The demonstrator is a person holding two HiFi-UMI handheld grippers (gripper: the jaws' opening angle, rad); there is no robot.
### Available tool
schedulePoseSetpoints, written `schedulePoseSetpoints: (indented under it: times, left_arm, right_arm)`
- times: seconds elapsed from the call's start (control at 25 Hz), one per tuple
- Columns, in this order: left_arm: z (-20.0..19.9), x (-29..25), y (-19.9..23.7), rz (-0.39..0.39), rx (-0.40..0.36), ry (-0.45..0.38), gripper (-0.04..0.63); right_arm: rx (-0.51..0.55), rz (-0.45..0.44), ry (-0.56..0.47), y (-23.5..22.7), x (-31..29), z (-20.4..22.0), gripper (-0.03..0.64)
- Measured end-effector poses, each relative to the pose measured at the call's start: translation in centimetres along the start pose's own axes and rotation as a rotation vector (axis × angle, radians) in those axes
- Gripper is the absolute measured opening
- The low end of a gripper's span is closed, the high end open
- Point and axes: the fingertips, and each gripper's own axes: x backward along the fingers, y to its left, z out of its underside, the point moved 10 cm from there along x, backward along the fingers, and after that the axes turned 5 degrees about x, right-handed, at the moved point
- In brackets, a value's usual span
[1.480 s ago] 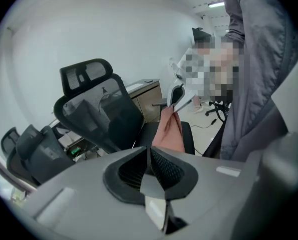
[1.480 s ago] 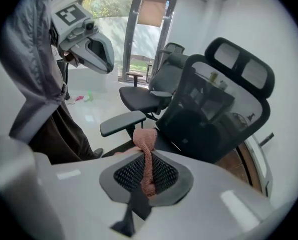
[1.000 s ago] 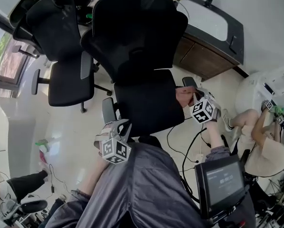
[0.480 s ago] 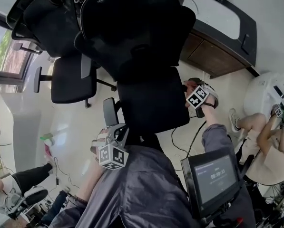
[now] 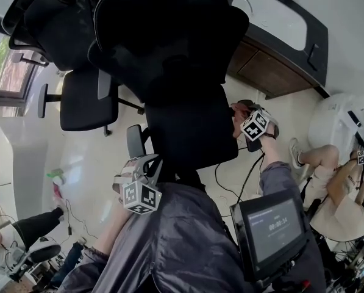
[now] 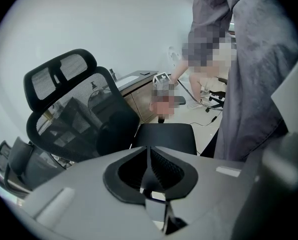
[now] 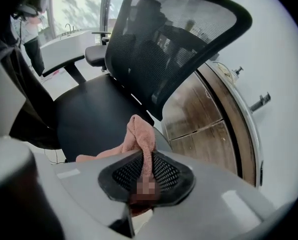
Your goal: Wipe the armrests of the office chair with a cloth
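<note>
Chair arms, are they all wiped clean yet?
Not yet, it seems. Done: the cloth is picked up, sitting in the right claw, whose jaws are opening. In hand: that claw is at the right-hand armrest. Left: wiping it, then the left-hand armrest, near the shut, empty left claw. I can't see wiped marks on either.

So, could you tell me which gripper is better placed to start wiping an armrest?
Right. The right gripper has the cloth between its opening jaws, beside the armrest; the left gripper is shut and empty.
</note>
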Motion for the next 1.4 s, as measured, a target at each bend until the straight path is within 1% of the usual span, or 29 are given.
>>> schedulePoseSetpoints:
  times: [0.08,0.2,0.36,0.48,0.64,0.8,1.0,1.08,1.2,1.4]
  left_arm:
    - [-0.2,-0.2,0.2,0.003,-0.005,-0.003,0.040]
    - [-0.7,-0.4,0.4,0.007,-0.021,-0.012,0.041]
    - [-1.3,-0.4,0.7,0.003,-0.057,-0.034,0.041]
    - [-1.9,-0.6,0.6,0.006,-0.073,-0.043,0.041]
    - [-3.5,-2.2,0.3,0.038,-0.111,-0.039,0.038]
    - [-5.4,-4.3,-0.4,0.086,-0.185,-0.064,0.038]
    - [-7.3,-6.6,-2.0,0.148,-0.258,-0.062,0.038]
    - [-7.7,-6.6,-2.7,0.165,-0.273,-0.067,0.038]
    - [-7.5,-6.0,-3.1,0.176,-0.281,-0.070,0.038]
    - [-7.0,-5.3,-3.3,0.156,-0.265,-0.039,0.038]
  right_arm:
    - [0.004,-0.008,0.011,0.1,-0.3,-0.1,0.038]
    - [0.008,0.003,0.049,0.3,-0.1,0.0,0.028]
    - [0.008,-0.025,0.047,1.4,0.5,0.4,0.026]
    - [0.020,-0.042,0.042,3.1,1.5,1.2,0.025]
    - [0.001,-0.058,0.039,5.6,3.0,3.0,0.025]
    - [-0.023,-0.067,0.037,8.2,4.0,4.6,0.025]
    - [-0.058,-0.047,0.020,9.3,5.3,6.2,0.023]
    - [-0.075,-0.020,0.004,8.6,5.9,6.2,0.023]
    - [-0.100,0.022,-0.021,5.7,5.9,5.1,0.023]
    - [-0.076,0.133,-0.044,-0.2,5.0,2.5,0.022]
